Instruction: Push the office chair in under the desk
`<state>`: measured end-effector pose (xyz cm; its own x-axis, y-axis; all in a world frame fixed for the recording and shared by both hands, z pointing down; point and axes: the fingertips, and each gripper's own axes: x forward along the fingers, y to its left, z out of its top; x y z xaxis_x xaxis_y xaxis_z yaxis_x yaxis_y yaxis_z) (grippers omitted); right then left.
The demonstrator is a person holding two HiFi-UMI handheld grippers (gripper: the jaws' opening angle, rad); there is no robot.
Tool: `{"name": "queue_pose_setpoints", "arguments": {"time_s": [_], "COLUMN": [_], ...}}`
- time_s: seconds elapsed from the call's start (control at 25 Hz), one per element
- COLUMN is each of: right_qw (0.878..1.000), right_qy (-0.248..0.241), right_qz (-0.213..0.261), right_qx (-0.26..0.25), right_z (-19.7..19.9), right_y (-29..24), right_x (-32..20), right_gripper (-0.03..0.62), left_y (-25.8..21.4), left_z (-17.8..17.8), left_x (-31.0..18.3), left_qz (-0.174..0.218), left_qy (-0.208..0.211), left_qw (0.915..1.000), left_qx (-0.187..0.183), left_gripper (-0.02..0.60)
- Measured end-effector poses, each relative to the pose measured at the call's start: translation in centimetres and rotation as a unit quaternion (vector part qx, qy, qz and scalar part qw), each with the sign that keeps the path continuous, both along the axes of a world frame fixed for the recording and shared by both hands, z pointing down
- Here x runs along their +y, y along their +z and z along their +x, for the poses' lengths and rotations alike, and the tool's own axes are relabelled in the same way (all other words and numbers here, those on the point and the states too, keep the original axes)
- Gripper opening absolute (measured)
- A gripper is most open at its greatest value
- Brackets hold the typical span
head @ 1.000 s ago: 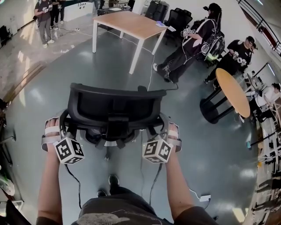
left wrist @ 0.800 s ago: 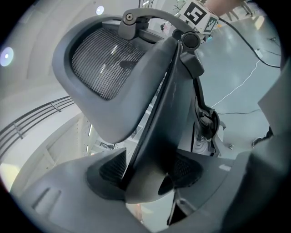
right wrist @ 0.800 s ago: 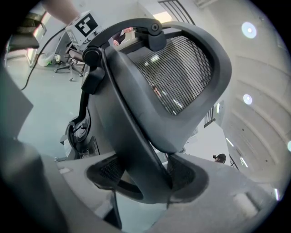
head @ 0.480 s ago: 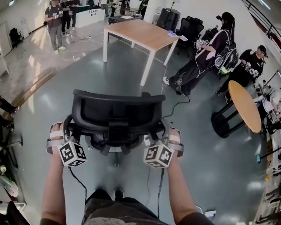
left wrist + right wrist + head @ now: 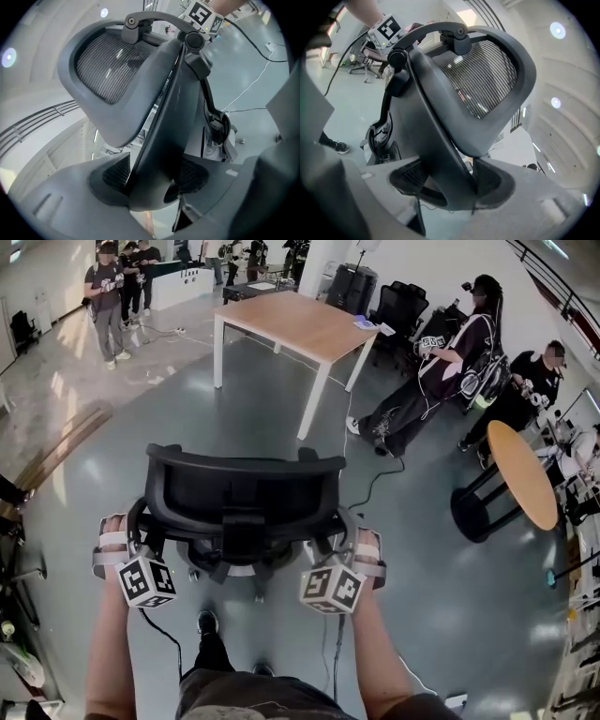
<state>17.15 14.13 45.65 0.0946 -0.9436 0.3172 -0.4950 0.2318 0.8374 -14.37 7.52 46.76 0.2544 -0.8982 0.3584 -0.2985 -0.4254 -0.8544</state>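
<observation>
A black mesh-backed office chair (image 5: 242,495) stands on the grey floor just in front of me, its back towards me. My left gripper (image 5: 139,538) is shut on the left edge of the chair's back frame (image 5: 161,140), which fills the space between its jaws. My right gripper (image 5: 347,545) is shut on the right edge of the frame (image 5: 440,150) in the same way. A wooden desk (image 5: 298,324) with white legs stands farther ahead, well apart from the chair.
A seated person (image 5: 436,371) and dark chairs (image 5: 398,304) are right of the desk. A round wooden table (image 5: 522,472) stands at the right. Cables (image 5: 370,479) trail across the floor. People stand at the far left (image 5: 105,296).
The chair, held by both grippers, has rolled forward across the floor towards the desk, and I have stepped after it. The desk has shifted a little in view.
</observation>
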Motion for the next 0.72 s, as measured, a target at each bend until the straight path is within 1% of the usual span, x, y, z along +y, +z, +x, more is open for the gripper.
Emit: {"name": "queue_pose_setpoints", "arguments": {"time_s": [0.16, 0.4, 0.64, 0.72], "right_qw": [1.000, 0.999, 0.999, 0.998], "right_qy": [0.017, 0.033, 0.052, 0.055], "right_qz": [0.004, 0.006, 0.004, 0.006], "right_qx": [0.001, 0.002, 0.000, -0.001], "right_z": [-0.7, -0.7, -2.5, -2.7], "right_y": [0.8, 2.7, 1.9, 2.0], "right_x": [-1.7, -3.0, -9.5, -11.1], "right_gripper": [0.276, 0.276, 0.276, 0.276], "left_y": [0.8, 2.7, 1.9, 1.9], "left_z": [-0.5, -0.3, -1.8, -2.0], "left_x": [-2.7, -4.8, -12.1, -13.9], "left_qz": [0.005, 0.008, 0.008, 0.010], "left_qy": [0.014, 0.028, 0.052, 0.056], "left_qw": [0.9999, 0.9996, 0.9986, 0.9984], "left_qx": [0.002, 0.004, -0.001, -0.002], "left_gripper": [0.284, 0.282, 0.279, 0.278]}}
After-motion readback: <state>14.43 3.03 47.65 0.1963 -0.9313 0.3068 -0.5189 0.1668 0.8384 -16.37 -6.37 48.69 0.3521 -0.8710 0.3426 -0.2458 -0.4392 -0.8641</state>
